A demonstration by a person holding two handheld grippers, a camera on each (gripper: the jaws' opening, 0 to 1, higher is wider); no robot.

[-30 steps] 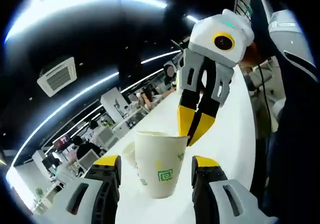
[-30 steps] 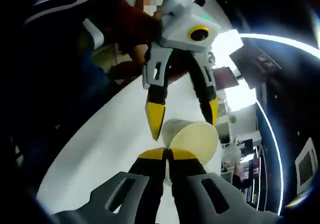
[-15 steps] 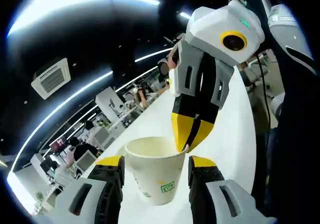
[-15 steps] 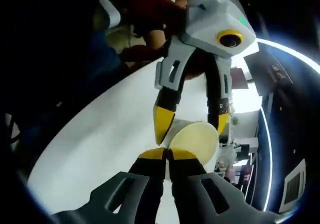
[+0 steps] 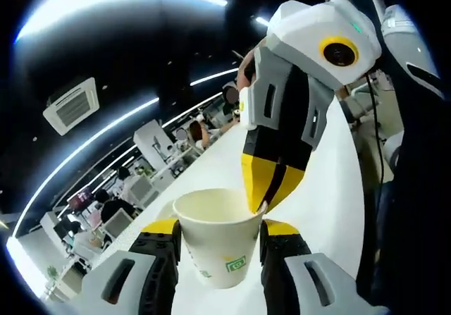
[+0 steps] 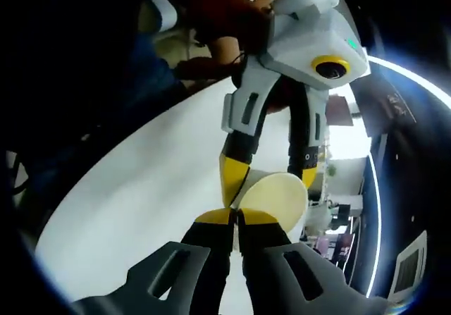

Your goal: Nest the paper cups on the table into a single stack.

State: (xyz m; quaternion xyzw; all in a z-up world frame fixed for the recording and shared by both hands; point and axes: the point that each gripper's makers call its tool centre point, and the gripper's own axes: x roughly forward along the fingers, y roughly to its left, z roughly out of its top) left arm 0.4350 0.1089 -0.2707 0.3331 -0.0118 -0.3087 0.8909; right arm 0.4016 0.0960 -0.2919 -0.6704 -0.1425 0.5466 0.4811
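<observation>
Cup: a white paper cup (image 5: 217, 237) with a green square mark, mouth toward the top of the left gripper view, between the left gripper's two yellow-tipped jaws; in the right gripper view the same cup (image 6: 276, 196) shows its pale inside just past that view's own jaws.
Left gripper: (image 5: 215, 232) jaws stand on either side of the cup's wall, close against it; whether they press on it I cannot tell. In the right gripper view it (image 6: 268, 177) reaches in from the top, its tips flanking the cup.
Right gripper: (image 6: 236, 216) jaws pressed together, yellow tips meeting at the cup's near rim; whether the rim is nipped between them I cannot tell. In the left gripper view it (image 5: 264, 192) comes in from the upper right, its tips together and touching the cup's far rim.
Second cup: a pale rim (image 5: 166, 210) shows just behind the held cup on its left; too little is seen to say more.
Table: white top (image 5: 320, 188) runs away behind the cup; its curved edge (image 6: 134, 188) shows in the right gripper view.
Person: a hand and dark sleeve (image 6: 211, 40) behind the left gripper.
Room: long ceiling lights (image 5: 120, 128), desks and seated people far off.
</observation>
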